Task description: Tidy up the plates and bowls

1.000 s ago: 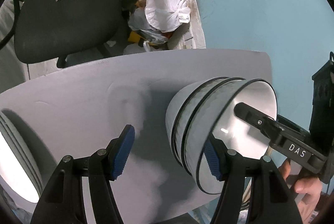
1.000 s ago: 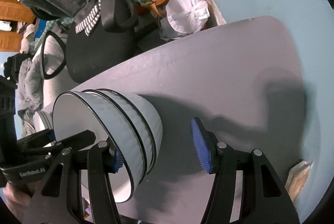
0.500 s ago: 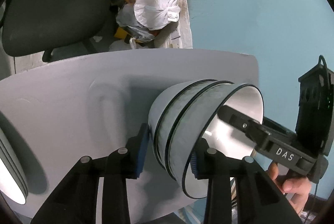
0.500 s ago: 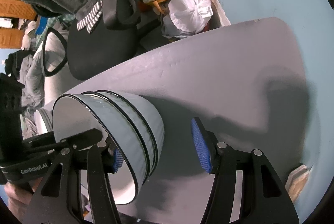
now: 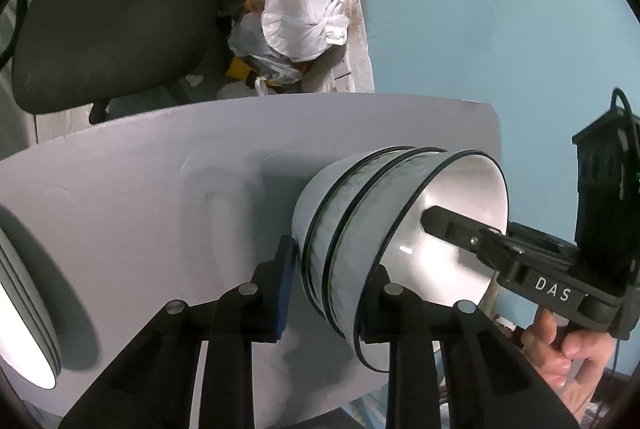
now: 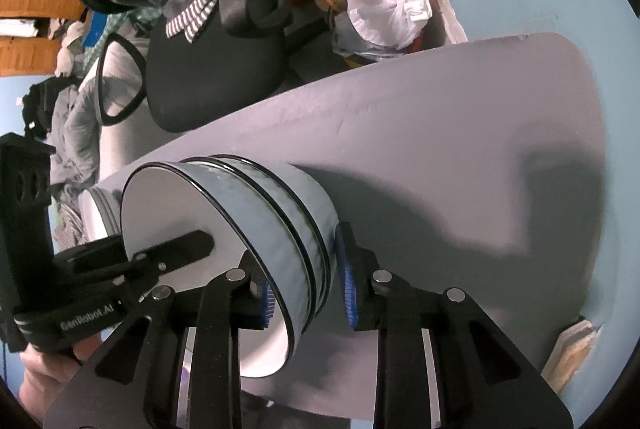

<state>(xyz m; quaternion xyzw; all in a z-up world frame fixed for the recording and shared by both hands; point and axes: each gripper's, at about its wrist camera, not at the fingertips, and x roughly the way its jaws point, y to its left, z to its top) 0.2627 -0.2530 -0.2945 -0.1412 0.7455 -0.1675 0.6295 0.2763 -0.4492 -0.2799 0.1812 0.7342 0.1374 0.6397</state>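
Observation:
Three nested white bowls with black rims [image 5: 360, 229] stand on the grey table [image 5: 160, 169]; they also show in the right wrist view [image 6: 280, 221]. My left gripper [image 5: 328, 289] is shut on the stack's near wall, one finger inside and one outside. My right gripper [image 6: 306, 289] is shut on the opposite wall the same way; one of its fingers [image 5: 452, 225] shows inside the bowl in the left wrist view. A stack of white plates [image 5: 24, 309] sits at the table's left edge.
A black office chair [image 5: 112, 21] with striped cloth stands beyond the table. White and coloured bags [image 5: 300, 25] lie on the floor by the light blue wall [image 5: 480, 9]. The table's far corner [image 6: 560, 45] is near the wall.
The right gripper has closed onto the bowl stack's wall. The left gripper closed on the stack half a second ago and stays shut. The bowls have barely moved.

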